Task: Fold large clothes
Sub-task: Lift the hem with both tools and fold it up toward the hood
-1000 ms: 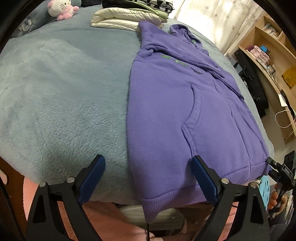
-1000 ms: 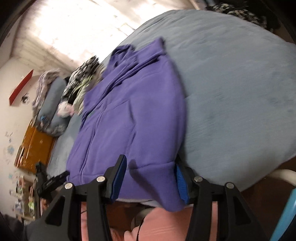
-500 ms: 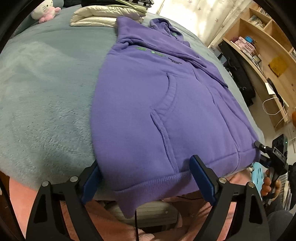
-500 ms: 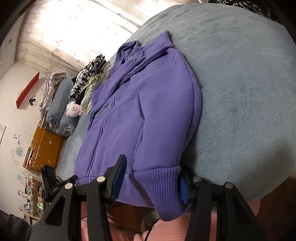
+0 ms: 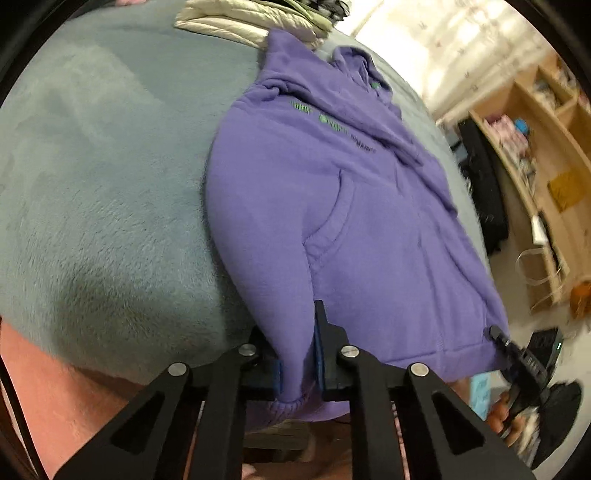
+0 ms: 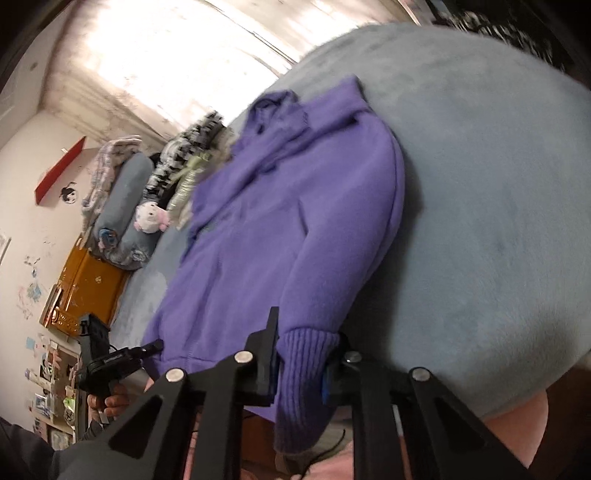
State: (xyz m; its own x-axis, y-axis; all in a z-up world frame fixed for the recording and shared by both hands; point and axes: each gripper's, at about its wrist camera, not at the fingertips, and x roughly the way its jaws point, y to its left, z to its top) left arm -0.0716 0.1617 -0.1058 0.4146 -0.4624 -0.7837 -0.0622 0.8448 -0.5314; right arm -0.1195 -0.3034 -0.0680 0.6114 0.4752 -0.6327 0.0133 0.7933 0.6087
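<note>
On the fuzzy grey-blue bed blanket, seen from the left wrist, the purple fleece hoodie lies flat, hood far, hem near. The left tool is narrowed, pinching the hem's near-left corner. A folded cream garment sits beyond.

From the right wrist, the right tool clamps the hoodie's ribbed cuff, which hangs over the bed edge. A white plush toy rests near pillows.
</note>
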